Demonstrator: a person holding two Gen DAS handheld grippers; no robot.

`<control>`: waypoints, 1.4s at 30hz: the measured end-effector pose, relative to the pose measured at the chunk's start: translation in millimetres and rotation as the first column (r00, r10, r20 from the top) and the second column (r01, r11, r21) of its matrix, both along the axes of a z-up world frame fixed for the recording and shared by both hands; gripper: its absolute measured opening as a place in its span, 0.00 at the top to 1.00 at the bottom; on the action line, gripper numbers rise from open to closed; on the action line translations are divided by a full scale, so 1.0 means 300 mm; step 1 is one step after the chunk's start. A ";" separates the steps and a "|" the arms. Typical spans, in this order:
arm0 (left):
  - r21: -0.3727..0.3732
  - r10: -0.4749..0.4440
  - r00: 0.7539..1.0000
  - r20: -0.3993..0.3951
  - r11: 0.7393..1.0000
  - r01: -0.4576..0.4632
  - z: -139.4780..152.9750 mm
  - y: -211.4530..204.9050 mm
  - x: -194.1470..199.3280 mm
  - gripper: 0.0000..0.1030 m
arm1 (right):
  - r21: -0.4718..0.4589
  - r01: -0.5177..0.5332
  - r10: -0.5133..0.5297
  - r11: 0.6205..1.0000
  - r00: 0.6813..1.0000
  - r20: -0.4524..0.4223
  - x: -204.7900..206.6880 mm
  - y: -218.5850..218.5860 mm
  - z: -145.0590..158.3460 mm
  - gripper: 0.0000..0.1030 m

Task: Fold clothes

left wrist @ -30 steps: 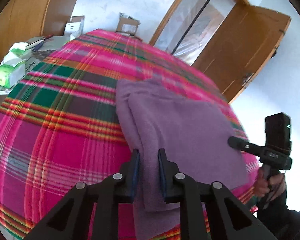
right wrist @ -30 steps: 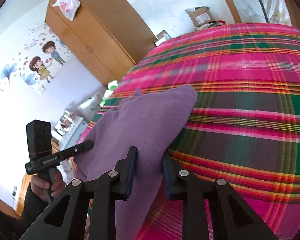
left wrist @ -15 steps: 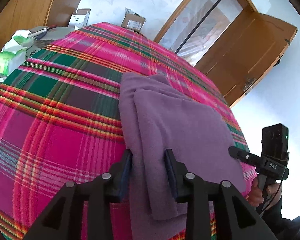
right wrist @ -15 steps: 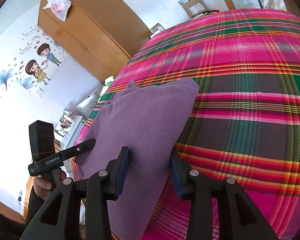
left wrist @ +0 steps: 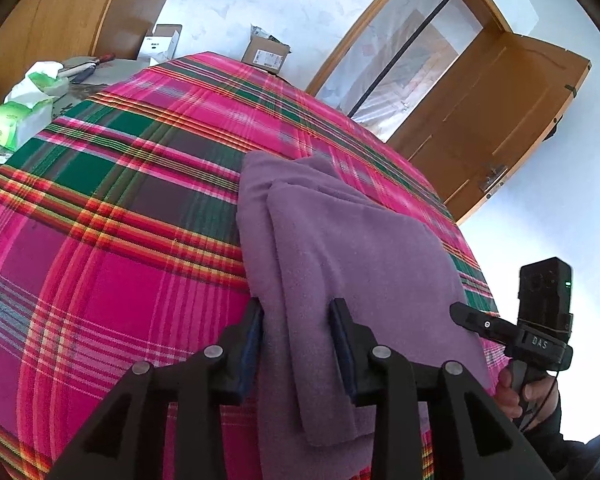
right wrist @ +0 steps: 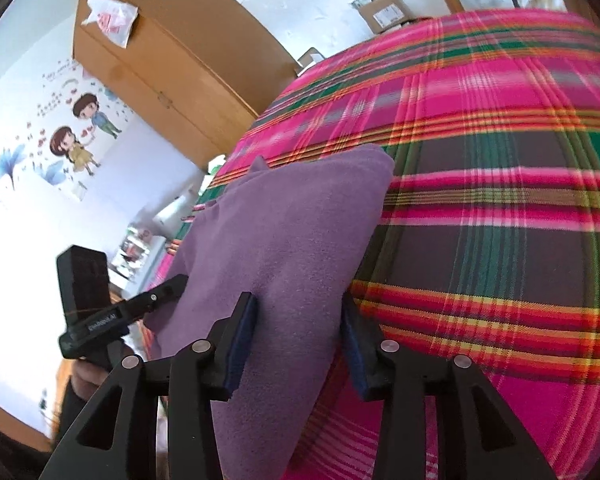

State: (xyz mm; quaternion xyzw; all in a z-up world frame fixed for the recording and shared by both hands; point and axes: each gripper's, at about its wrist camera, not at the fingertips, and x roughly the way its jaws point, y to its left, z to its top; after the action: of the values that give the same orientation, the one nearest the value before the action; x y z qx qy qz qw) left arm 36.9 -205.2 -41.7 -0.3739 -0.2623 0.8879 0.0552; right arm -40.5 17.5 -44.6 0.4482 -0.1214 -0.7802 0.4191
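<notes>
The left gripper stands with its jaws parted over the near left edge of the purple garment, gripping nothing; the right gripper is likewise spread wide at the garment's near right edge, the cloth lying loose between its fingers, not pinched. The garment lies folded in layers on the plaid bedspread, its near end hanging over the bed's edge toward the person, its far end resting flat, with a small peak of cloth poking up at the far corner.

Judged from this, the risks sit in the garment itself; the overhanging near end could drag the whole pile off the bed if nudged, since nothing pins it. A finger closing now might catch only the top layer, for the upper fold sits offset from the one beneath, and a lift would then peel the fold open. Whether another fold is wanted or the folding is complete, the pictures do not settle. Beyond the garment, the bedspread is bare to the far edge.
</notes>
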 end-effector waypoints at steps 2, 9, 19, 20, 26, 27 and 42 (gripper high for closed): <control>-0.004 0.002 1.000 0.005 1.000 -0.002 0.001 0.006 0.001 0.70 | 0.021 0.004 -0.003 1.000 1.000 -0.030 0.015 -0.005 0.011 0.63; -0.022 0.016 1.000 0.007 1.000 -0.016 0.020 0.027 0.016 0.78 | 0.035 0.027 -0.025 0.999 0.998 -0.065 0.042 -0.005 0.033 0.67; -0.037 -0.035 0.999 -0.021 0.999 0.034 0.063 0.102 0.012 0.80 | 0.005 0.038 -0.038 0.999 0.997 -0.070 0.069 0.058 0.044 0.71; -0.034 -0.045 0.999 -0.023 0.998 0.044 0.066 0.112 0.008 0.80 | -0.001 0.043 -0.043 0.999 0.997 -0.068 0.068 0.071 0.044 0.71; -0.039 -0.128 0.991 -0.037 0.991 0.126 0.092 0.207 -0.048 0.80 | -0.026 0.093 -0.095 0.995 0.994 -0.052 0.058 0.167 0.051 0.73; -0.043 -0.147 0.988 -0.042 0.988 0.146 0.099 0.228 -0.064 0.80 | -0.031 0.105 -0.107 0.994 0.993 -0.053 0.052 0.187 0.056 0.73; -0.101 -0.405 0.908 -0.105 0.913 0.395 0.234 0.707 -0.576 0.81 | -0.088 0.315 -0.325 0.945 0.932 -0.159 -0.238 0.607 0.220 0.78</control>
State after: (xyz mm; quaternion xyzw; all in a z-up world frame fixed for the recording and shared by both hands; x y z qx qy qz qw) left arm -136.0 6.8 28.6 -0.3659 -0.1418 0.8886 0.2376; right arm -111.9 199.5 21.5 0.3409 -0.1800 -0.8695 0.3088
